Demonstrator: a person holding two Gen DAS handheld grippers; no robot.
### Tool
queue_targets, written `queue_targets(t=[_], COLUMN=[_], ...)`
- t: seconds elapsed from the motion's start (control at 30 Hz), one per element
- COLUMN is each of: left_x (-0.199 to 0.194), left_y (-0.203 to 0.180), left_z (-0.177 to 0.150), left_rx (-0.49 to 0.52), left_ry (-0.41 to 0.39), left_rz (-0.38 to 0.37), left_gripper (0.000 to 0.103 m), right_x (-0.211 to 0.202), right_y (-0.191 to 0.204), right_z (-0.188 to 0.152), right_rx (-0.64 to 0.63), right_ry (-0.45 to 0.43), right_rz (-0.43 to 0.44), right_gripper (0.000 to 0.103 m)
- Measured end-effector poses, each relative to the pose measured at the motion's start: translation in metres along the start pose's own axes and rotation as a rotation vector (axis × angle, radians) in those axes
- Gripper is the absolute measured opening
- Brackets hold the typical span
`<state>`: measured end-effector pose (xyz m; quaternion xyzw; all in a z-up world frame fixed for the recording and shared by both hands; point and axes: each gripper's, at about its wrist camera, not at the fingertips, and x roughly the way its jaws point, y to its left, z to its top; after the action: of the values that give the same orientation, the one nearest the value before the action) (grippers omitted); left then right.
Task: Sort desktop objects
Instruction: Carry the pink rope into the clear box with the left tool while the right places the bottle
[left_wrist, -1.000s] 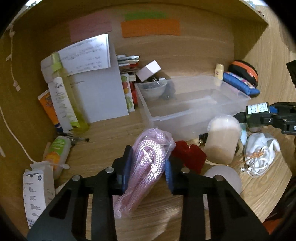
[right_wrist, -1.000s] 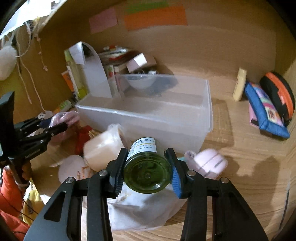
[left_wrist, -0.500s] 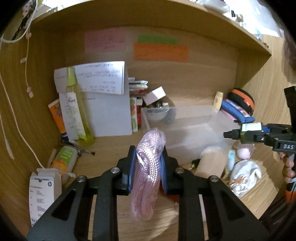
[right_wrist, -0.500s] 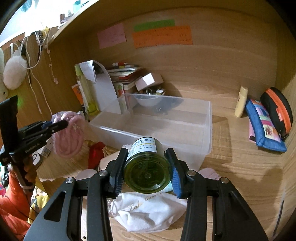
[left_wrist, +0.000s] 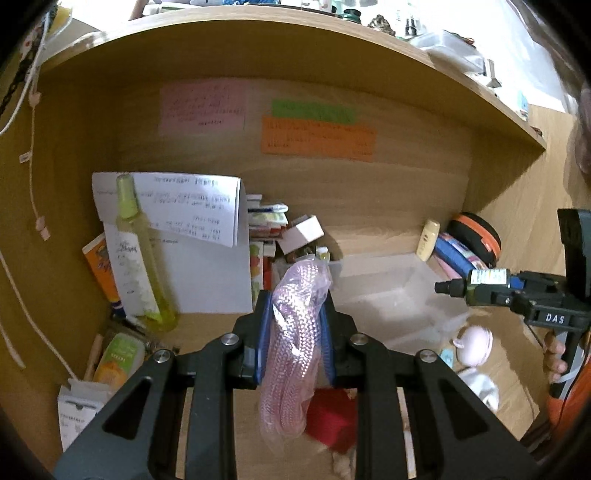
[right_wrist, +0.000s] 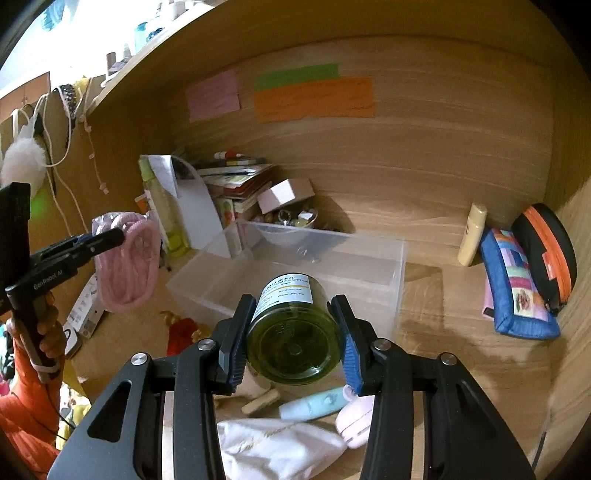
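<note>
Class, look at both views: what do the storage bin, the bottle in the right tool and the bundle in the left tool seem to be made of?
Storage bin: translucent frosted plastic; the desk shows faintly through its walls.
Green bottle: clear tinted glass or hard plastic, glossy with highlights; which one is unclear.
Pink cord bundle: braided textile cord, woven pattern visible, apparently in a thin shiny plastic bag.

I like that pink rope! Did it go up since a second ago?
Yes. The pink rope, clamped in the left gripper, rose: it was low beside the clear bin, now hangs above its rim.
</note>
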<state>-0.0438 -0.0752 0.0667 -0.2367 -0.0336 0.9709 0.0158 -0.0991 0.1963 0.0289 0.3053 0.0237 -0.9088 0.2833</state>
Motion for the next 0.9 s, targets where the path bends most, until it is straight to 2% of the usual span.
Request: queue_targets(t=[0.3, 0.5, 0.7, 0.9], left_x=[0.035, 0.066, 0.102, 0.119], left_y=[-0.007, -0.007, -0.006, -0.010], left_z=[0.026, 0.036, 0.024, 0.013], left_rx=[-0.024, -0.076, -0.091, -0.072], left_ry=[-0.007, 0.055, 0.150, 0.187], left_rz=[-0.052, -0.144, -0.154, -0.117], left_gripper=[0.023, 0.023, 0.023, 0.023], right_x=[0.028, 0.060, 0.086, 0.097], right_y=[-0.015, -0.023, -0.033, -0.034], right_z=[0.023, 0.029, 0.015, 0.006], right_rx=[-0.006, -0.022, 0.004, 0.001], right_ry=[0.017, 0.076, 0.138, 0.159], right_rz=[-0.007, -0.013, 0.003, -0.011], right_gripper=[0.039, 0.039, 0.039, 0.039])
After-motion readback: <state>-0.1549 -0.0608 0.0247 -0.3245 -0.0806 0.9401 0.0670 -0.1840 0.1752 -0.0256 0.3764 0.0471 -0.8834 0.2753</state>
